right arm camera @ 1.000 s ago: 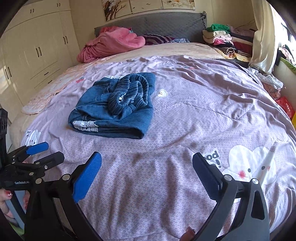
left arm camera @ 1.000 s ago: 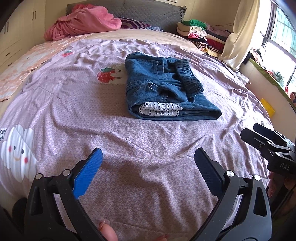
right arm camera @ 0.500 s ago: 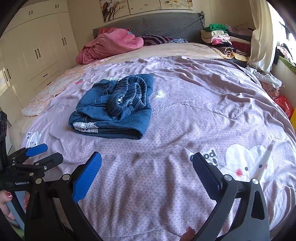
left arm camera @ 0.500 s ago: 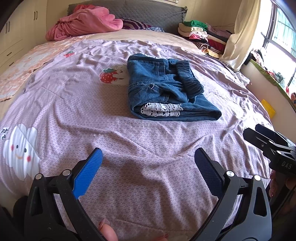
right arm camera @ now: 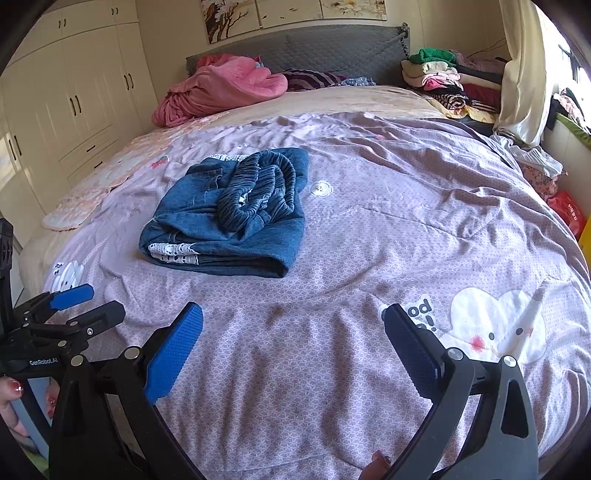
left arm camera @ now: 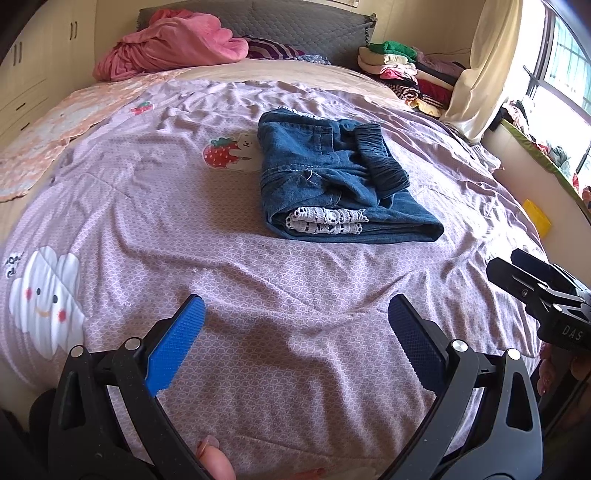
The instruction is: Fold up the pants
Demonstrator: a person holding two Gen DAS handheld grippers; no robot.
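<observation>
The blue denim pants with white lace trim (left arm camera: 332,184) lie folded into a compact, roughly rectangular bundle near the middle of the mauve patterned bedspread (left arm camera: 258,295). In the left wrist view they sit at about 12 o'clock from the gripper; in the right wrist view (right arm camera: 236,218) they sit nearer 11 o'clock. The dark gathered waistband (right arm camera: 255,192) is bunched on top, and a strip of lace peeps from the near folded edge. I would judge the folding essentially done: the layers are stacked and nothing trails out. At most, the rumpled waistband could be smoothed flat.

The left gripper (left arm camera: 295,332) hovers over the bedspread at the near edge of the bed, well apart from the pants, its blue pads spread wide and holding nothing. The right gripper (right arm camera: 291,339) does the same, jaws parted and empty. Each shows at the edge of the other's view, so the 2 are side by side. A fingertip with a painted nail shows under each.

Just beside the bundle at 9 o'clock is a printed strawberry motif (left arm camera: 221,155). Farther off, at 11 o'clock, a heap of pink bedding (left arm camera: 173,44) lies against the grey quilted headboard (left arm camera: 303,22), and at 1 o'clock a stack of folded clothes (left arm camera: 402,70) sits by the cream curtain (left arm camera: 484,66).
</observation>
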